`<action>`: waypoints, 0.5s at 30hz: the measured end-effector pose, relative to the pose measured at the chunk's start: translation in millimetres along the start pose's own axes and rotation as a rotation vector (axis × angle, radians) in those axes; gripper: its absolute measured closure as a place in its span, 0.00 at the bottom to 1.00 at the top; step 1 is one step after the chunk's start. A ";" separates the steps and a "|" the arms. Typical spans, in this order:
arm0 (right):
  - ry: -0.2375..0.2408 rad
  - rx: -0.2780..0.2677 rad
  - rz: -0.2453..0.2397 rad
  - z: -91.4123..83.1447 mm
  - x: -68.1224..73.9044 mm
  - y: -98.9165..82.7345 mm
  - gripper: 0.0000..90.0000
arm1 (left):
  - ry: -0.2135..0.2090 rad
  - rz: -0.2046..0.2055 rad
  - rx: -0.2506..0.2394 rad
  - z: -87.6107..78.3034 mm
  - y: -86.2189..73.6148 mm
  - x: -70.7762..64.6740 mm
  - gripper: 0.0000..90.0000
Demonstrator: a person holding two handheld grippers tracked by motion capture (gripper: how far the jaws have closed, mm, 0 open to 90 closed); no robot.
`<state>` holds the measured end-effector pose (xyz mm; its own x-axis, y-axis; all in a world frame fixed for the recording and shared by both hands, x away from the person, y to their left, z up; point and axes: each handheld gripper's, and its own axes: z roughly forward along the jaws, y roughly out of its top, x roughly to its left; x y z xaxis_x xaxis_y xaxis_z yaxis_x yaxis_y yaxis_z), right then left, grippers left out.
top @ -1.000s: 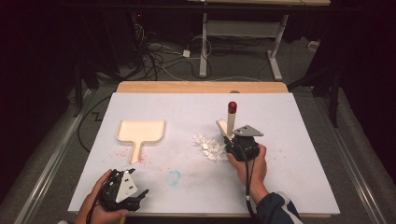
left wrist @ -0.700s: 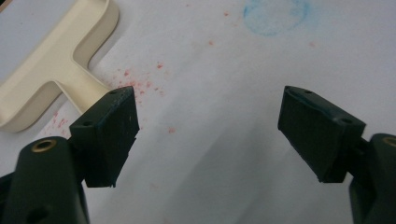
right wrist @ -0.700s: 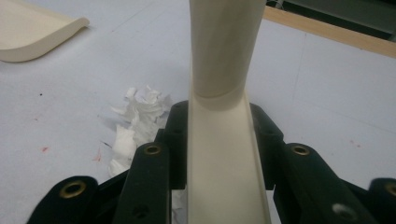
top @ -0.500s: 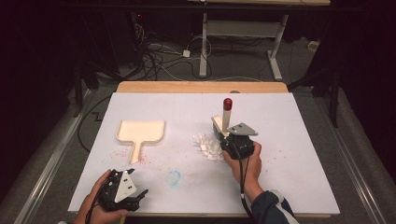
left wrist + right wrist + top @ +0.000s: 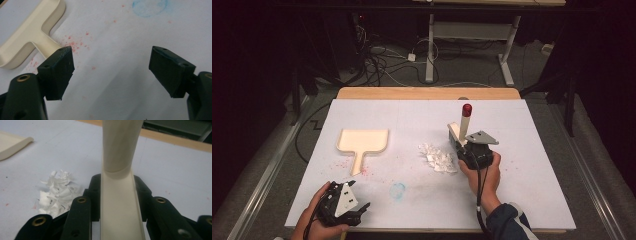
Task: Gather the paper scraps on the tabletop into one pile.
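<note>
step: sweeping judged in hand | right hand-held gripper [image 5: 460,141]: clamped on cream brush [image 5: 117,195], held just right of paper scraps [image 5: 438,158] | left hand-held gripper [image 5: 111,72]: agape, empty, near dustpan [image 5: 362,142] | next: dustpan to be gripped, brought beside scraps

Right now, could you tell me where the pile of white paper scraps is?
In the high view, the paper scraps lie mid-table, just left of the right gripper and right of the cream dustpan.
</note>
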<state>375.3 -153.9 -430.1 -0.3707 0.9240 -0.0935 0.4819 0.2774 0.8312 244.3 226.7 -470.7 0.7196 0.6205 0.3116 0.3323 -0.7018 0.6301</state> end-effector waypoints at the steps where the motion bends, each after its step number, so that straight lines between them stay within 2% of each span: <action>1: 0.008 0.008 0.004 2.0 0.5 -1.5 0.75 | -0.002 -0.002 -0.002 0.2 0.0 -0.3 0.22; 8: 0.081 0.004 -0.009 9.0 23.2 -0.5 0.75 | -0.007 0.006 0.001 0.9 0.7 -1.2 0.21; 11: 0.077 0.000 -0.054 9.7 30.6 0.9 0.75 | -0.006 0.004 -0.001 0.4 0.1 -0.6 0.21; 14: 0.058 -0.019 -0.058 6.9 27.8 2.9 0.75 | -0.003 -0.001 -0.002 -0.1 -0.6 -0.5 0.21; 15: 0.050 -0.039 -0.082 5.5 24.4 4.4 0.75 | -0.003 -0.001 -0.003 -0.2 -0.7 -0.4 0.21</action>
<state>372.8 -128.7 -431.7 -0.4472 0.8841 -0.1352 0.4172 0.3400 0.8428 243.7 227.0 -471.1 0.7212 0.6201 0.3087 0.3314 -0.7002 0.6323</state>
